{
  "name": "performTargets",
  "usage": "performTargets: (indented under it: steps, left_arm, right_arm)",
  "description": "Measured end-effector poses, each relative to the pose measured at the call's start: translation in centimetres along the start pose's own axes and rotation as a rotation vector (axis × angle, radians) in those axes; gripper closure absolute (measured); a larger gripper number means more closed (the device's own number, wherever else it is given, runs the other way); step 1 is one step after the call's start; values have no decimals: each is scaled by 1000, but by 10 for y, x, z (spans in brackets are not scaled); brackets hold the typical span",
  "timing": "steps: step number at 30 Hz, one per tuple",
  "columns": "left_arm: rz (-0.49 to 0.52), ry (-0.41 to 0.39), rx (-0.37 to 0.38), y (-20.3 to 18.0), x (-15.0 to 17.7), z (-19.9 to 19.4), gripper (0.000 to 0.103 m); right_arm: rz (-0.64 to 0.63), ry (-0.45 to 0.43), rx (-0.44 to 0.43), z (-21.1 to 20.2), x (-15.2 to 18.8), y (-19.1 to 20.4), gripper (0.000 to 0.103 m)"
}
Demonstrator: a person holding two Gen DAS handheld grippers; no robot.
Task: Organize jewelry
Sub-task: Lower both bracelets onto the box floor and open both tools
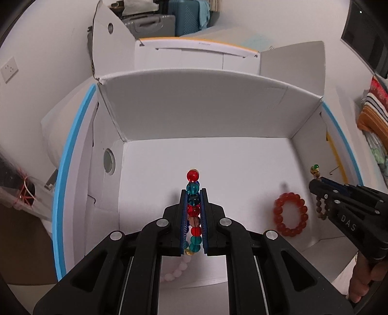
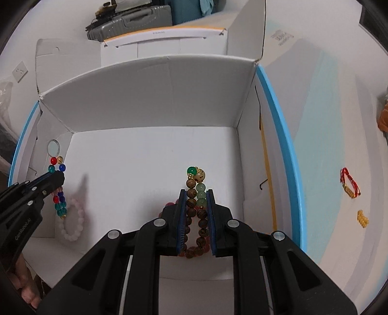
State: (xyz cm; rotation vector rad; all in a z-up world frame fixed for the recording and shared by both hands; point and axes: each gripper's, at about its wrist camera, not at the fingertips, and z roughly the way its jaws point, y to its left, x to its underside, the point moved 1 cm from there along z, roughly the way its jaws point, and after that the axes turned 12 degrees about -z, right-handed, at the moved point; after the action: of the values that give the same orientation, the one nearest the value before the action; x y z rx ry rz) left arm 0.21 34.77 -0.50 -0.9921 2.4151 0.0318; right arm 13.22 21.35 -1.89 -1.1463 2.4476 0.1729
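My left gripper (image 1: pixel 193 193) is shut on a bracelet of red, teal and blue glass beads (image 1: pixel 194 208), held over the floor of an open white cardboard box (image 1: pixel 218 157). It also shows in the right wrist view (image 2: pixel 58 191). My right gripper (image 2: pixel 196 193) is shut on a brown wooden bead bracelet with green beads (image 2: pixel 195 208), also over the box. A red bead bracelet (image 1: pixel 291 215) lies on the box floor at the right. A pink bead bracelet (image 2: pixel 72 225) lies on the floor at the left, under my left gripper.
The box stands on a white and pale-blue surface with a blue rim (image 2: pixel 278 121). A red cord bracelet (image 2: pixel 350 185) and a yellow bead piece (image 2: pixel 362 218) lie outside the box to the right. Box flaps stand up at the back; suitcases (image 2: pixel 135 19) are behind.
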Motion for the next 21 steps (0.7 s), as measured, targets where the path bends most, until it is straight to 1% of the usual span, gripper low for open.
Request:
performTargets:
  steps: [5, 8, 12, 13, 14, 15, 16, 17, 18, 20, 21]
  left_arm:
    - [6, 7, -12, 1, 1, 1, 94]
    - [9, 2, -9, 0, 1, 1, 94]
    - [12, 6, -22, -1, 1, 1, 92]
    - [14, 2, -27, -2, 0, 1, 91]
    - [18, -9, -33, -2, 1, -1, 91]
    - [22, -15, -35, -3, 1, -2, 91]
    - [26, -17, -34, -4, 1, -3, 89]
    - [27, -19, -34, -4, 1, -4, 81]
    - [26, -23, -35, -5, 0, -5, 76]
    - [27, -41, -47, -6, 0, -9, 61]
    - [26, -51, -48, -6, -1, -11, 57]
  right_arm:
    - [-4, 41, 0, 6, 1, 0, 88]
    - [-5, 39, 9, 6, 4, -1, 88]
    - [-5, 29, -2, 5, 6, 2, 86]
    - [-9, 24, -2, 6, 2, 3, 84]
    - [-12, 16, -5, 3, 3, 4, 77]
    - [-13, 7, -5, 1, 3, 4, 72]
    - [-13, -2, -3, -2, 3, 4, 70]
    - [-10, -13, -8, -5, 3, 4, 67]
    - [-10, -20, -17, -7, 2, 4, 64]
    - [-16, -39, -26, -13, 2, 6, 59]
    - [-19, -52, -27, -18, 2, 7, 54]
